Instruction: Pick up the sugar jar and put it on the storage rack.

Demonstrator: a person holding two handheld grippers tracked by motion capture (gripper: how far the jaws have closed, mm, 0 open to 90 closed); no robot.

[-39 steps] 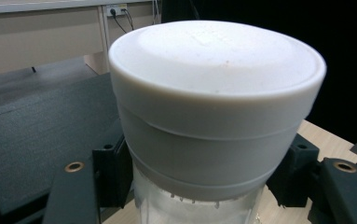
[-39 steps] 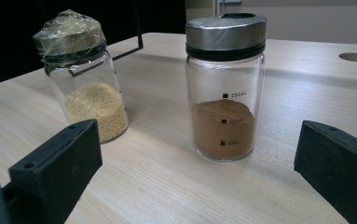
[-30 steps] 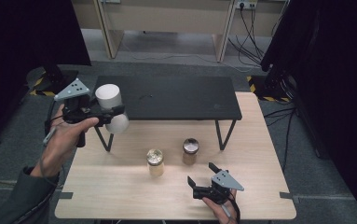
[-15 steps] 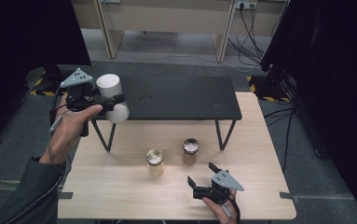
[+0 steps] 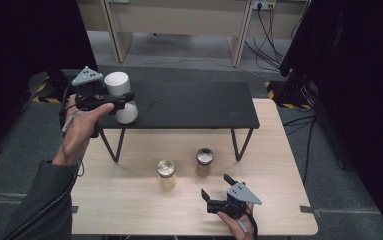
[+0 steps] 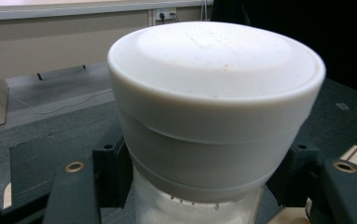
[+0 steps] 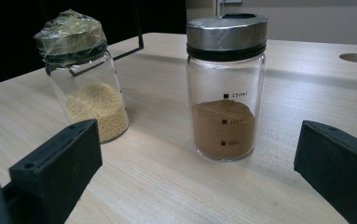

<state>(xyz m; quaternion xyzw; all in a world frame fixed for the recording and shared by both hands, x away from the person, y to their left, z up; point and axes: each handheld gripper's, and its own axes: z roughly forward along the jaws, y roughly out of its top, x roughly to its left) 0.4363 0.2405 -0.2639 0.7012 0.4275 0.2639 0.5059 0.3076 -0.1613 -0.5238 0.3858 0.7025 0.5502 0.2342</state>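
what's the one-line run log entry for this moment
left gripper: shut on white plastic lidded jar, over black shelf | right gripper: open, facing brown-powder glass jar

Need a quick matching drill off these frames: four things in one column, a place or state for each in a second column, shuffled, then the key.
1. white jar
2. jar with brown powder
3. jar with yellow grains
4. right gripper

a. open, near the table's front edge
b. plastic film over its top
c. clamped between the left gripper's jaws
d. metal lid, printed volume marks

Pairs: 1-c, 2-d, 3-b, 4-a
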